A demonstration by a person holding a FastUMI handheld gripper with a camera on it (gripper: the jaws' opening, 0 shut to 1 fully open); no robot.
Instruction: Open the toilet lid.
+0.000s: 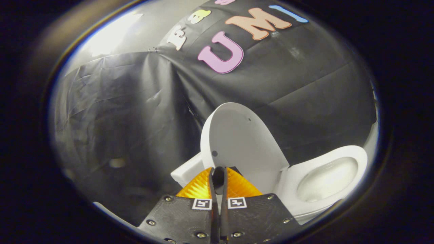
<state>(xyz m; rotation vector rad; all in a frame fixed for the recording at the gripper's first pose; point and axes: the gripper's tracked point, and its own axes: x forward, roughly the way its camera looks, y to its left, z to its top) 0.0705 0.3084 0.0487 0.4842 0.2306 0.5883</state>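
**Lid upright, tongs clenched on nothing**

The toilet lid (239,142) stands raised behind the open bowl (327,179) — its lower edge hidden by the tongs (218,173); their fingers are pressed together, empty, just before the lid; the tank (188,171) is partly cut off.

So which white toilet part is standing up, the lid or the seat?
The lid. It stands raised just beyond the closed gripper, while the seat lies flat around the bowl.

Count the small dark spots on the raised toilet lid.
2. One spot sits low on the lid, just beyond the closed hand-held gripper; the other spot is near the lid's top. The gripper may hide more.
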